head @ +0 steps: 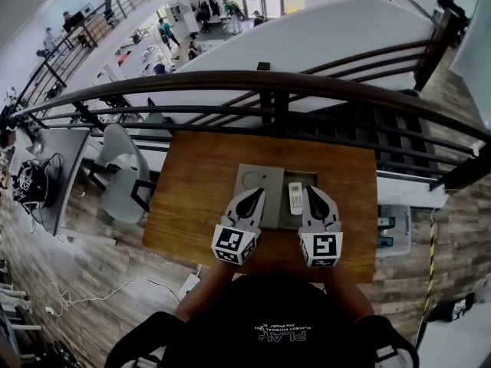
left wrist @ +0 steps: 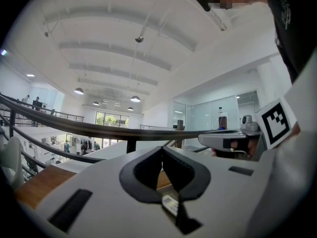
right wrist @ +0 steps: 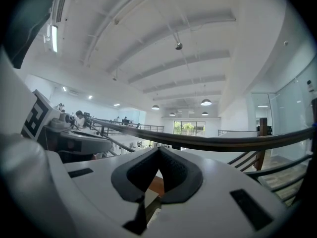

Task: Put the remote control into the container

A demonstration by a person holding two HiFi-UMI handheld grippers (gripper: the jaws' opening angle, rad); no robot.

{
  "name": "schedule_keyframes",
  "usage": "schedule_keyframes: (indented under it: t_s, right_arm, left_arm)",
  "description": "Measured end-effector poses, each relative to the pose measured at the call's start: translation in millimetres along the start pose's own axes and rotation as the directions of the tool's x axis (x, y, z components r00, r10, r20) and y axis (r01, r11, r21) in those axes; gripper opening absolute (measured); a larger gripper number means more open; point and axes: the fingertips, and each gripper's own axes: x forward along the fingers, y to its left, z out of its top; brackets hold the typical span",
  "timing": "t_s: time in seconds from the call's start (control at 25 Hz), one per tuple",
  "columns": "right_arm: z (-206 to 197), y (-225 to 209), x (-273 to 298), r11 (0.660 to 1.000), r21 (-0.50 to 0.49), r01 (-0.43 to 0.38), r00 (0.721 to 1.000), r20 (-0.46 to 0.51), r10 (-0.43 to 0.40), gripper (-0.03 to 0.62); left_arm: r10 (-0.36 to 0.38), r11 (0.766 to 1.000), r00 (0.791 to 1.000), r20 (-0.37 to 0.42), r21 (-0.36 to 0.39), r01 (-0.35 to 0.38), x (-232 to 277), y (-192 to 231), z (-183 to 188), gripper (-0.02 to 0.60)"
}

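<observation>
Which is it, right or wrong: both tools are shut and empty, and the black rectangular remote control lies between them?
Wrong in one respect: the rectangular remote control is white, not black, as the head view shows. The rest holds: the left tool and the right tool are both shut and empty, and the remote lies between them.

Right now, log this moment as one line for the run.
left gripper: shut, empty | right gripper: shut, empty | remote control: lying on gray container, between grippers, not held
</observation>
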Motion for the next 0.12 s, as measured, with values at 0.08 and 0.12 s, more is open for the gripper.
schedule_keyframes:
  t_s: [0.08,0.12]
  right_arm:
    - [0.5,0.9,-1.1,1.0,-0.012,0.002,1.0,0.003,-0.002,0.028]
    - [0.9,1.5,-1.7,1.0,-0.02,0.003,1.0,0.005,-0.003,0.029]
  left_arm:
    - [-0.001,1.0,1.0,0.0,-0.002,0.001,-0.4,-1.2,-0.6,0.008]
    - [-0.001,1.0,1.0,0.0,-0.003,0.001,-0.5,-1.8,-0.9,0.008]
